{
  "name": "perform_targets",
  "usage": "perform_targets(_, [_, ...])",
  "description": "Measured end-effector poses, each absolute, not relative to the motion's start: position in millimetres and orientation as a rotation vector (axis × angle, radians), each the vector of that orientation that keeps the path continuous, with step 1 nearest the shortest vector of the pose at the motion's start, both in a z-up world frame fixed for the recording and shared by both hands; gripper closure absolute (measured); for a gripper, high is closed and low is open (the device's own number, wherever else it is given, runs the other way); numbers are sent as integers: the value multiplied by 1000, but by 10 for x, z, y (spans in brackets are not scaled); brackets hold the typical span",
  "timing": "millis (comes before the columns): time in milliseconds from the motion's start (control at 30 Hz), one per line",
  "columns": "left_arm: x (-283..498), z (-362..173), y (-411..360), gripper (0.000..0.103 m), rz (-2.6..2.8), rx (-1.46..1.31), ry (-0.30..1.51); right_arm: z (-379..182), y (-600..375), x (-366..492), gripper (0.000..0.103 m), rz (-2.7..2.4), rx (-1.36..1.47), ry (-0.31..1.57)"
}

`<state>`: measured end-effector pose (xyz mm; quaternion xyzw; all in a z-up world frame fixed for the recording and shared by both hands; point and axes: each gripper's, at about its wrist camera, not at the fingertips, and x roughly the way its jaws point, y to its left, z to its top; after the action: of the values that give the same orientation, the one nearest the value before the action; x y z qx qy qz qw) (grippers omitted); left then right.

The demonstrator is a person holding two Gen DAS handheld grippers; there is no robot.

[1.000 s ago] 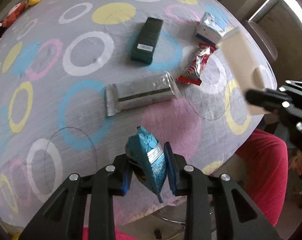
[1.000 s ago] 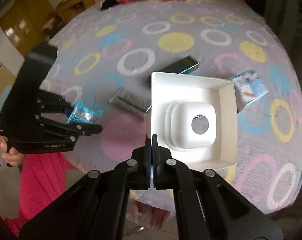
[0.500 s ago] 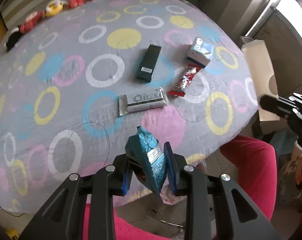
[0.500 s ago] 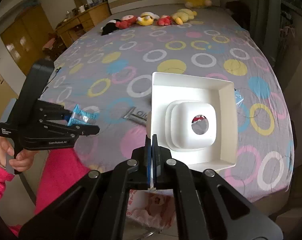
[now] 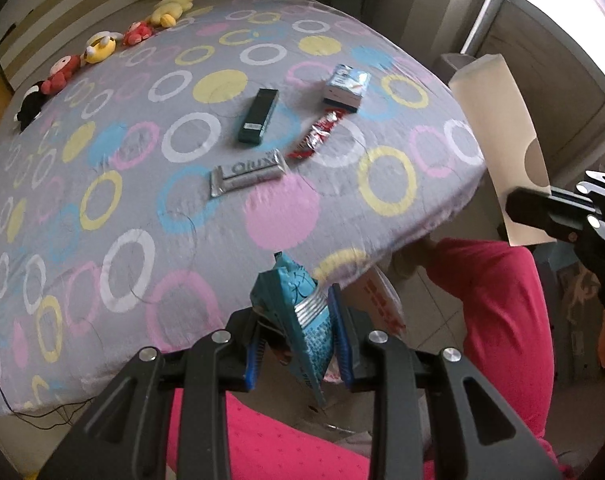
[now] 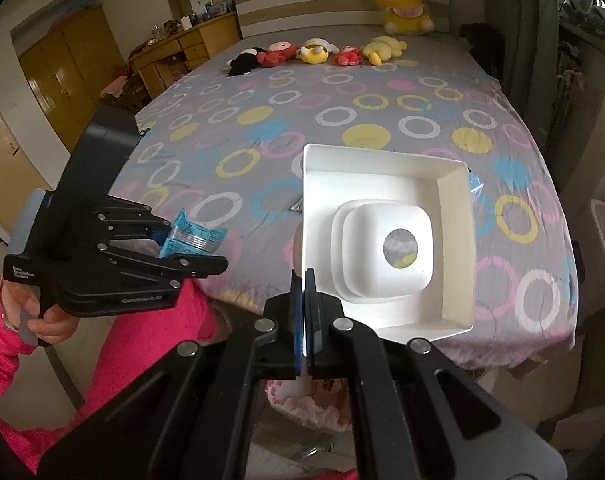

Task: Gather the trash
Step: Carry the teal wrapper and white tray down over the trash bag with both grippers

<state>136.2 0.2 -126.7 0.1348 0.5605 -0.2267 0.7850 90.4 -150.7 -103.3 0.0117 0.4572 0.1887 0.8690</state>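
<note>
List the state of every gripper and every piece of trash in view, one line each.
left gripper: shut on the blue wrapper, off the bed's edge.
blue wrapper: pinched, held in the air.
right gripper: shut on the white tray's edge.
white tray: held up, tilted, hollow side to the right camera.
silver wrapper: lying flat on the bed.
red wrapper: lying on the bed.
dark box: lying flat.
small carton: lying on the bed.

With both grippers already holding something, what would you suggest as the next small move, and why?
Probably lower the left gripper toward the pink-rimmed bag on the floor and release there: it is shut on the blue wrapper, already off the bed, and three wrappers and two boxes still wait.
</note>
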Motion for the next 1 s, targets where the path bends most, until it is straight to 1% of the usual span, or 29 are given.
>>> perform_targets(233, [1032, -1412, -90, 74, -504, 325, 1217, -1119, -1399, 602, 101, 386, 29, 953])
perform_targets(533, [720, -1712, -228, 74, -524, 337, 1243, -1406, -1381, 334, 101, 372, 102, 998])
perform_targets(1000, [576, -2140, -428, 74, -532, 316, 1294, -1756, -1463, 192, 101, 315, 162, 1019])
